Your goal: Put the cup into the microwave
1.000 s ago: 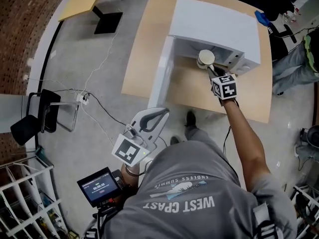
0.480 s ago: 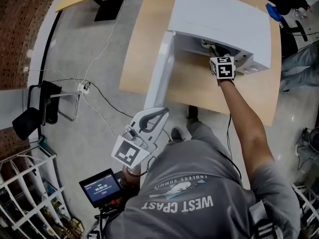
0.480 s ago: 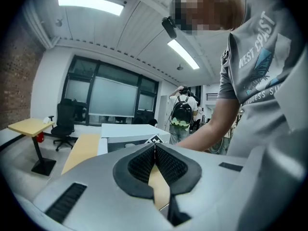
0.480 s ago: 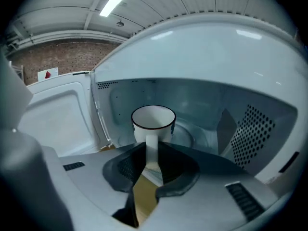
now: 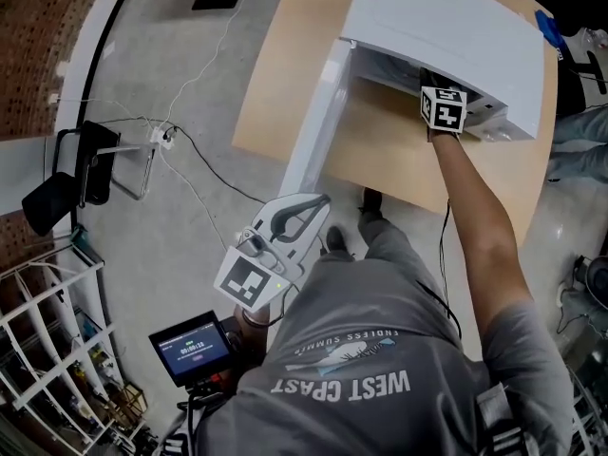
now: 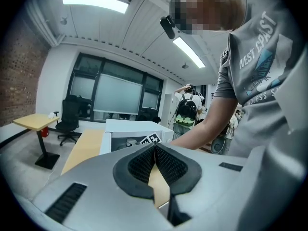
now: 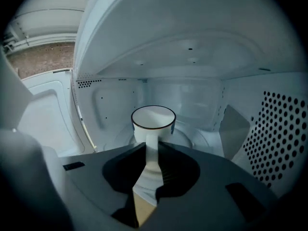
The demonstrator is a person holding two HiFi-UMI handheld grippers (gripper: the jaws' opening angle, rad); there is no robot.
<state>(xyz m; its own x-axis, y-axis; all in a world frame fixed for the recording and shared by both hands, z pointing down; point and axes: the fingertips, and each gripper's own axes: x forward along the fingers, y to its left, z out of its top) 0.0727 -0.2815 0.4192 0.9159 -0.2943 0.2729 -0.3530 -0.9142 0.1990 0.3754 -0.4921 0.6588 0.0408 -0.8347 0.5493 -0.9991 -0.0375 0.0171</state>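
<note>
Your right gripper (image 7: pixel 153 153) has carried the cup (image 7: pixel 153 120) inside the microwave (image 5: pixel 446 27), clamped on its handle. Next, set it on the turntable (image 7: pixel 188 137) and let go; your left gripper (image 6: pixel 155 153) hangs closed, empty.

Microwave door (image 5: pixel 318 112) swung wide; room either side of cup (image 7: pixel 153 121); cavity ceiling (image 7: pixel 192 47) low.

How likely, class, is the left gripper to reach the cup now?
Probably not. The cup sits inside the microwave, clamped by the right gripper, and that arm crosses the opening; the left gripper hangs beside the person, short of the table.
</note>
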